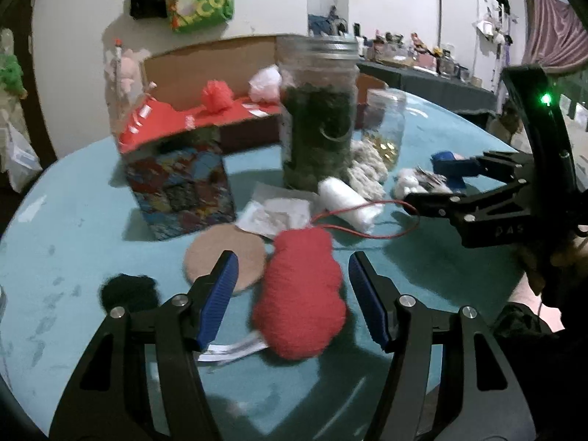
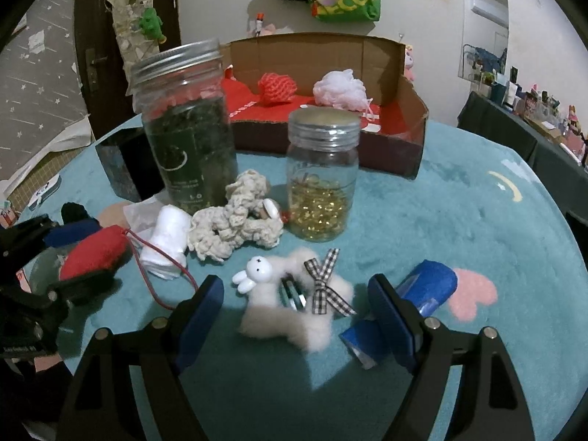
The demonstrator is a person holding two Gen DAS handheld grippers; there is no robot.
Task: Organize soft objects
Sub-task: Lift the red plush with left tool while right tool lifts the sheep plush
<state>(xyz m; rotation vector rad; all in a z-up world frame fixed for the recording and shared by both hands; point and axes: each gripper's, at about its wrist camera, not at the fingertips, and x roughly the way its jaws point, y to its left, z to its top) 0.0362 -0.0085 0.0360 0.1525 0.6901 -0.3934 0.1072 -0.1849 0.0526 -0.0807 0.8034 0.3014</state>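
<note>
Both tongs wide over soft things on the teal mat

The left gripper straddles a red felt ornament at the mat's near edge, pads apart from it. The right gripper straddles a fluffy cream hair clip, untouched. Beyond lie a crocheted scrunchie and two jars; the cardboard box at the far edge holds two mesh puffs.
</note>
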